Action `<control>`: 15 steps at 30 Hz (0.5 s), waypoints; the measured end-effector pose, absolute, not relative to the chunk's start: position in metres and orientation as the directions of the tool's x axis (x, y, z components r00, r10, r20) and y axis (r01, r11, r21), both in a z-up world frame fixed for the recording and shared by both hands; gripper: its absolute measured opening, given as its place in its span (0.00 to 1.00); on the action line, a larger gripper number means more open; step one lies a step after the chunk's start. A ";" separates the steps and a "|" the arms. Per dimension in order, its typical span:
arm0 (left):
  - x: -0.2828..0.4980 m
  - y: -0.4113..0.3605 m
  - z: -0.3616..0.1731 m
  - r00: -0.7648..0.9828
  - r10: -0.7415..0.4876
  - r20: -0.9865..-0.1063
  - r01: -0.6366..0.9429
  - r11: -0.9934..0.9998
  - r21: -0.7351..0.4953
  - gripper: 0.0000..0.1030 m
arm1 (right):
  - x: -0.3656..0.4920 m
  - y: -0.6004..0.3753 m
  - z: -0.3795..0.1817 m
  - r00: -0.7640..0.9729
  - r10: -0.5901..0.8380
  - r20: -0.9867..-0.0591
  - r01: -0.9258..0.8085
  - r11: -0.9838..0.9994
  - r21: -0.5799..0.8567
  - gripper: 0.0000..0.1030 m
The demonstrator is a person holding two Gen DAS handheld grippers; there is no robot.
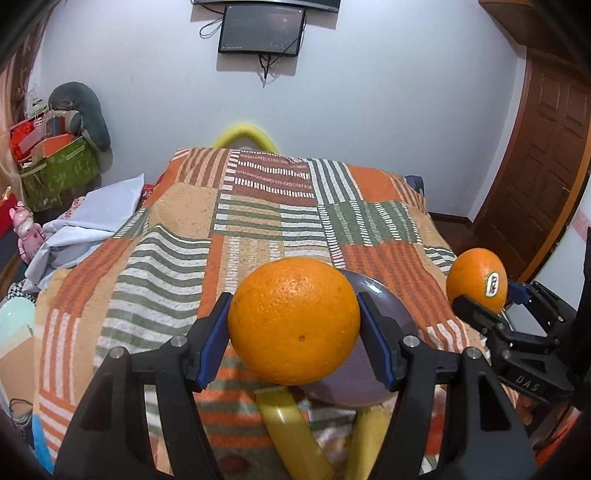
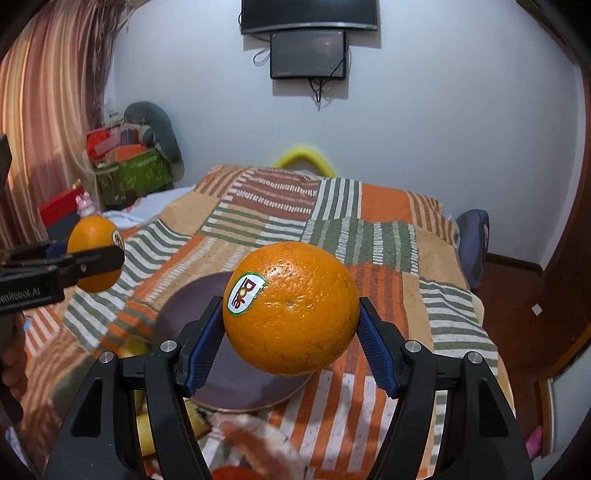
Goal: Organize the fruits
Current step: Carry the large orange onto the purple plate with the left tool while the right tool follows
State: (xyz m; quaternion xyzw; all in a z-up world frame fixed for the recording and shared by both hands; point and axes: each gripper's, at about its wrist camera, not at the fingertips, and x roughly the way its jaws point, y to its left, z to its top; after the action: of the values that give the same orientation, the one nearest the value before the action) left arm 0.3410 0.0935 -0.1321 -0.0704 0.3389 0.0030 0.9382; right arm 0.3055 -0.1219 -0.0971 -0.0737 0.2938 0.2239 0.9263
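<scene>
My left gripper (image 1: 294,306) is shut on a plain orange (image 1: 293,339), its blue pads pressing on both sides. It hangs over the left part of a dark round plate (image 1: 373,373) that lies on the bed. To the right, my right gripper (image 1: 487,295) is shut on a second orange (image 1: 472,277) with a sticker. In the right wrist view that stickered orange (image 2: 295,317) fills the right gripper (image 2: 290,306) above the plate (image 2: 240,380). The left gripper (image 2: 88,254) holds its orange (image 2: 92,232) at the left. Yellow bananas (image 1: 288,435) lie below the plate's near edge.
A striped patchwork blanket (image 1: 258,221) covers the bed. A yellow foam arc (image 1: 245,134) stands at its far end. A green box of clutter (image 1: 59,173) and pale blue cloth (image 1: 92,221) lie to the left. At the right stands a wooden door (image 1: 543,155); a monitor (image 1: 262,29) hangs on the wall.
</scene>
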 end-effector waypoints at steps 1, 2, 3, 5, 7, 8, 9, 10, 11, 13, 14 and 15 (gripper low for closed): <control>0.347 0.094 -0.136 0.765 -0.042 -0.643 -0.051 0.991 -0.126 0.63 | 0.311 -0.121 -0.101 0.718 0.372 -0.587 -0.461 0.887 -0.001 0.64; 0.351 0.094 -0.138 0.761 -0.043 -0.647 -0.048 0.991 -0.122 0.63 | 0.319 -0.120 -0.105 0.708 0.376 -0.598 -0.465 0.885 0.006 0.64; 0.357 0.095 -0.141 0.758 -0.042 -0.651 -0.046 0.992 -0.117 0.63 | 0.324 -0.118 -0.108 0.699 0.377 -0.608 -0.467 0.884 0.011 0.64; 0.367 0.095 -0.147 0.750 -0.034 -0.661 -0.048 0.993 -0.105 0.63 | 0.335 -0.115 -0.116 0.685 0.375 -0.625 -0.467 0.884 0.018 0.64; 0.379 0.095 -0.154 0.737 -0.032 -0.675 -0.048 0.994 -0.100 0.63 | 0.345 -0.111 -0.122 0.674 0.369 -0.640 -0.466 0.885 0.020 0.64; 0.386 0.095 -0.158 0.729 -0.033 -0.684 -0.048 0.994 -0.099 0.63 | 0.349 -0.109 -0.124 0.667 0.371 -0.646 -0.467 0.884 0.025 0.64; 0.388 0.095 -0.160 0.725 -0.034 -0.688 -0.048 0.994 -0.099 0.63 | 0.352 -0.108 -0.126 0.660 0.373 -0.652 -0.469 0.883 0.029 0.64; 0.394 0.095 -0.164 0.716 -0.035 -0.697 -0.047 0.994 -0.098 0.63 | 0.356 -0.106 -0.128 0.653 0.375 -0.659 -0.472 0.881 0.033 0.64; 0.398 0.095 -0.167 0.708 -0.038 -0.705 -0.046 0.994 -0.099 0.63 | 0.360 -0.105 -0.130 0.646 0.374 -0.665 -0.474 0.880 0.034 0.64; 0.408 0.094 -0.175 0.687 -0.057 -0.724 -0.034 0.993 -0.110 0.63 | 0.368 -0.102 -0.136 0.634 0.374 -0.677 -0.484 0.875 0.030 0.64; 0.412 0.093 -0.179 0.676 -0.067 -0.734 -0.024 0.993 -0.112 0.63 | 0.372 -0.099 -0.140 0.628 0.370 -0.684 -0.490 0.871 0.021 0.64; 0.417 0.091 -0.183 0.662 -0.077 -0.746 -0.012 0.993 -0.113 0.63 | 0.374 -0.096 -0.145 0.622 0.361 -0.695 -0.491 0.871 0.013 0.64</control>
State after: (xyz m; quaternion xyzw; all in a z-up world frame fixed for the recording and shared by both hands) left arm 0.4170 0.0908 -0.1832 -0.0542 0.4107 -0.0180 0.9100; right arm 0.3745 -0.0964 -0.1446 -0.0893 0.3638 0.2375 0.8962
